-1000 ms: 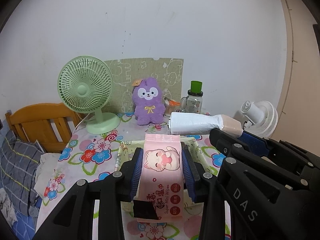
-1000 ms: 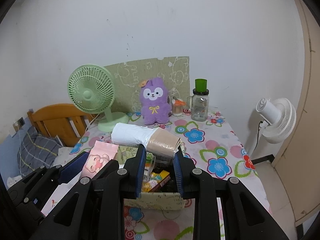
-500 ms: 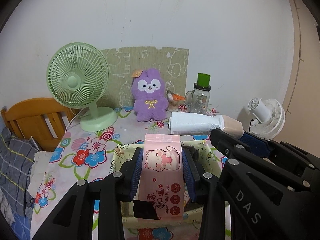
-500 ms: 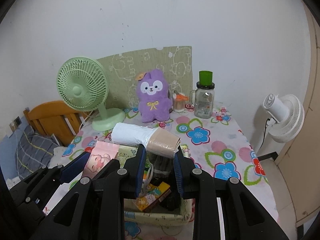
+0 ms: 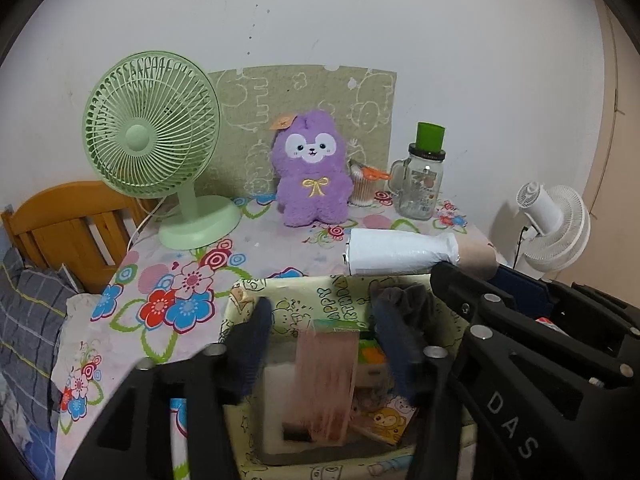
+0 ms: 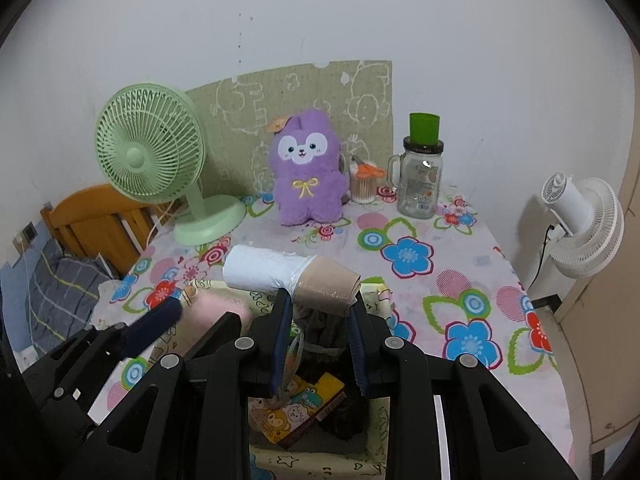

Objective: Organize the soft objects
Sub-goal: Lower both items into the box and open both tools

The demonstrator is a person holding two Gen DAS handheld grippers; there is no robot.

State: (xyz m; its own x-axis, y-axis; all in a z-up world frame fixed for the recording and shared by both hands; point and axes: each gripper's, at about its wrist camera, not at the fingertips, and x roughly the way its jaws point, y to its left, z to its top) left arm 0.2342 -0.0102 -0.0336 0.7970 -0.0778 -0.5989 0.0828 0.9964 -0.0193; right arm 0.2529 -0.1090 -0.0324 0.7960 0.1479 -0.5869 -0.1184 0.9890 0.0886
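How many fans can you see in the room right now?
2: a green desk fan at the table's back left, and a white fan standing beyond its right edge. Others may be out of frame.

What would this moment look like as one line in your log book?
left hand-held gripper: open, pink wipes pack dropping into storage box | right hand-held gripper: shut on bag roll above box

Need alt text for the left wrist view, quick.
Left tongs open over a patterned storage box, a blurred pink wipes pack dropping between them. Beyond, the right tongs hold a white roll; a purple plush sits behind.
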